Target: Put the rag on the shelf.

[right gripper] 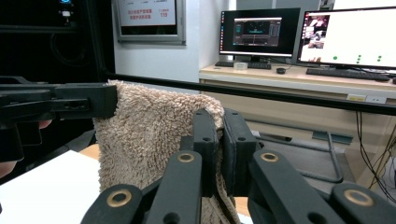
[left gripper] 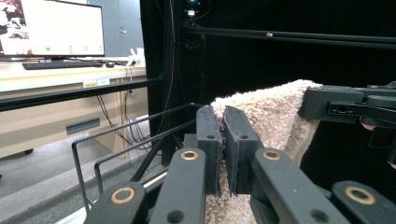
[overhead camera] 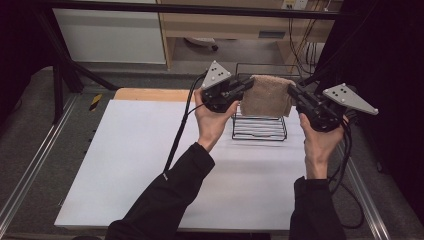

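We count one desk (overhead camera: 150,165) covered in white, one black wire rack (overhead camera: 260,127) standing toward its 1 o'clock edge, one tan towel (overhead camera: 266,96), and two grippers. We hold the towel stretched in the air above the rack, clear of the desk. The left gripper (overhead camera: 248,85) has its fingers (left gripper: 208,140) clenched on the towel's 9 o'clock upper corner. The right gripper (overhead camera: 292,92) has its fingers (right gripper: 205,144) clenched on the 3 o'clock upper corner.
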Demonstrator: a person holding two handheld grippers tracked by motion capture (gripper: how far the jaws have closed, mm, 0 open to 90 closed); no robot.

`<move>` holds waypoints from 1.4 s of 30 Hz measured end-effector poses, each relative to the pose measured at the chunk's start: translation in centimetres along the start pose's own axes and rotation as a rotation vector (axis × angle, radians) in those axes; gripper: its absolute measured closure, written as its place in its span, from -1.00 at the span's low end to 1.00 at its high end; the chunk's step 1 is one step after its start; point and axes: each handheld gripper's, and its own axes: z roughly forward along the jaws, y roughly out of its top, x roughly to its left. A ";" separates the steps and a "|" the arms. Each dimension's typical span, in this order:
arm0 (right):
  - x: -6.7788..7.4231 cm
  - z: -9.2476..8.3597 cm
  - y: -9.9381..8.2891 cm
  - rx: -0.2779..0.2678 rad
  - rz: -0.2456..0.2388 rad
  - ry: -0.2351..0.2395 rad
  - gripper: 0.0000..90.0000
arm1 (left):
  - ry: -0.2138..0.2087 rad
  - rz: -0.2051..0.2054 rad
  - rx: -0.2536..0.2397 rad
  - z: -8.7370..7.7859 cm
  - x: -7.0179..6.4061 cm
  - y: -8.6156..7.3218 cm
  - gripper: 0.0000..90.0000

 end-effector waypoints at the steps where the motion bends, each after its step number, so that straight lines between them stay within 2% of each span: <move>1: -0.1 0.1 0.2 -0.002 -0.001 -0.003 0.90 | 0.001 0.001 -0.004 0.1 0.0 0.2 0.90; 13: -0.8 1.3 2.5 -0.028 -0.026 -0.011 0.90 | 0.011 -0.008 -0.037 1.2 1.0 2.3 0.90; 28: -1.5 2.6 4.8 -0.067 -0.030 -0.025 0.90 | 0.032 0.012 -0.063 2.5 1.7 4.6 0.90; 31: -1.7 3.0 5.1 -0.070 -0.036 -0.023 0.90 | 0.044 0.017 -0.063 2.8 2.0 4.9 0.90; 34: -2.0 3.5 5.2 -0.070 -0.043 -0.020 0.90 | 0.044 0.001 -0.067 3.1 2.6 5.1 0.90; 42: -2.9 5.2 5.2 -0.056 -0.043 -0.030 0.90 | 0.076 0.024 -0.045 4.4 3.4 5.0 0.90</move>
